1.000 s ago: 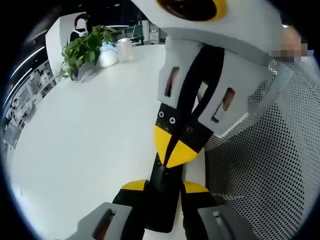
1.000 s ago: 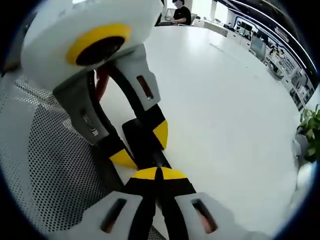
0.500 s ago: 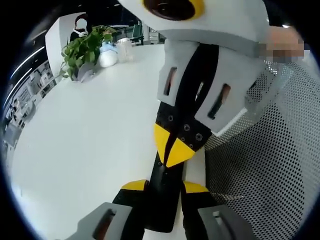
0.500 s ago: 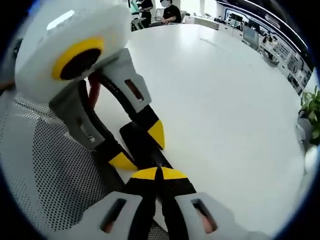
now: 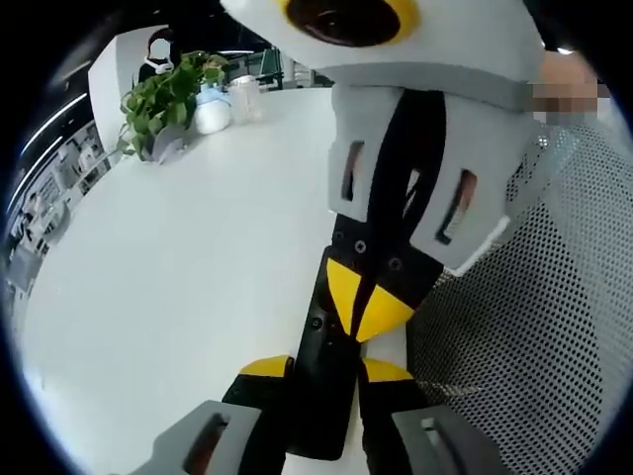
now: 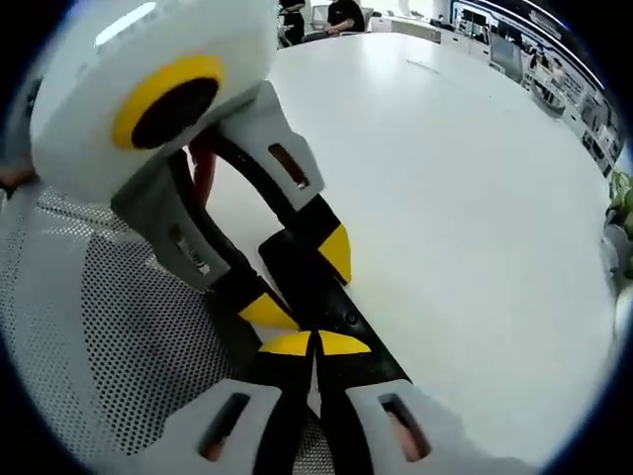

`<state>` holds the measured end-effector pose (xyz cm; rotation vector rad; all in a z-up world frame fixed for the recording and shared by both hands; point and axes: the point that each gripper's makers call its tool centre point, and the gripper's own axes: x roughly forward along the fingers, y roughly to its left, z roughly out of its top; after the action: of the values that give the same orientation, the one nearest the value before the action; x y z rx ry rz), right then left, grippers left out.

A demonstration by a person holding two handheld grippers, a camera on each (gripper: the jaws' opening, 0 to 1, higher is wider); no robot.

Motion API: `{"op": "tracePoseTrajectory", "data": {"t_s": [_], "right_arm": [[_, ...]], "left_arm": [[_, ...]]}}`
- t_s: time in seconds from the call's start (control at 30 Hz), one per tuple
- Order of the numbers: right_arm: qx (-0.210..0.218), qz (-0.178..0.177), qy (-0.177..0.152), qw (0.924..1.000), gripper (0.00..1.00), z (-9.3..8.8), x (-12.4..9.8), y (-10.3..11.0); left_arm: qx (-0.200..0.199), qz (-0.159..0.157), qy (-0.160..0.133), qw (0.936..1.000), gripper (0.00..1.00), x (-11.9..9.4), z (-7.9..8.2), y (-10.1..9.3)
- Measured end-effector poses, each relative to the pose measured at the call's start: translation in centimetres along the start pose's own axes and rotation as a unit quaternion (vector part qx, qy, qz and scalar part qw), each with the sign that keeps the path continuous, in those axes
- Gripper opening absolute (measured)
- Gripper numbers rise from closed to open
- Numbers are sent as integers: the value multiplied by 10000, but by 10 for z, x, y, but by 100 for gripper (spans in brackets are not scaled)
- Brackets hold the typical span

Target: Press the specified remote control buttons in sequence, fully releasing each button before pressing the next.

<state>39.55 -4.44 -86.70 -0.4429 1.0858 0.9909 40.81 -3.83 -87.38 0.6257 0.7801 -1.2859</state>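
In the left gripper view, the remote control (image 5: 324, 381) is a slim black bar with a smooth, matte face. It lies low in the centre of the frame, its long axis running from the bottom edge up and slightly right, its far end pointing toward the frame's centre. The left hand-held gripper (image 5: 326, 368) holds it across its width: the yellow-tipped black jaws sit against either long side of the bar, closed on it. The buttons are too dark to make out.

The right hand-held gripper (image 5: 368, 307) comes down from the top of that frame, a white rounded body with grey slotted jaw arms narrowing to yellow tips. Its tips meet in a single point with no gap, resting on the remote's far end.

In the right gripper view the same black bar (image 6: 315, 287) runs from lower centre up toward the left, and the right hand-held gripper (image 6: 315, 342) has its yellow tips pressed together on it. The left hand-held gripper (image 6: 302, 282) reaches in from the upper left, its yellow tips straddling the bar.

The counter (image 5: 168, 267) is a broad, smooth, glossy white surface. A perforated grey mesh sheet (image 5: 539, 336) covers the right side of the left gripper view, just beside the remote. A leafy green potted plant (image 5: 163, 99) stands at the upper left, well apart.
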Motion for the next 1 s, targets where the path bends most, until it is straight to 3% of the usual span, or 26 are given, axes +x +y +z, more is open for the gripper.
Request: {"op": "tracePoseTrajectory", "data": {"t_s": [0.47,1.0], "right_arm": [[-342,-49,-32,9994,0,0,1,1],[-108,27,-96,9999,0,0,1,0]], "left_arm": [[-15,-1,-10,10000,26,0,0,0],[-19,-6,-45,10000,26,0,0,0]]}}
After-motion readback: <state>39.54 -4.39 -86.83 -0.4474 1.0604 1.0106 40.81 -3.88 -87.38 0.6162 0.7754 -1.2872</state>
